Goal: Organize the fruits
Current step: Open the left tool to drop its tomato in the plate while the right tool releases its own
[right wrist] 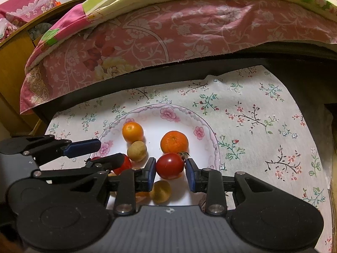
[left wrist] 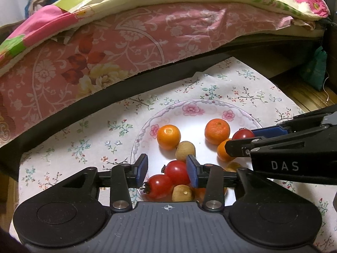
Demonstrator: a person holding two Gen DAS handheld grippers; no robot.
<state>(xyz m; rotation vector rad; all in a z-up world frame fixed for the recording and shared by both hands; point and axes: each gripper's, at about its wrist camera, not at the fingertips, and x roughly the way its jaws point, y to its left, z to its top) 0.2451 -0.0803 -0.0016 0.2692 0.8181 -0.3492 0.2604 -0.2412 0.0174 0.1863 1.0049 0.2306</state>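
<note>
Presently, right gripper [right wrist: 170,171], jaws parted, brackets one tomato [right wrist: 169,165] at centre frame, left pad touching, right pad just clear, nothing gripped yet; left gripper [left wrist: 167,169], open wider and empty, hovers over two tomatoes [left wrist: 168,178] at lower centre. On the plate [left wrist: 189,107], counted across both views: three tomatoes, three oranges [left wrist: 217,131], three tan longans [left wrist: 185,150], one half hidden.

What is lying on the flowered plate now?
On the plate: oranges, red tomatoes and pale brown round fruits. The left hand-held gripper and right hand-held gripper cover some fruit.
</note>
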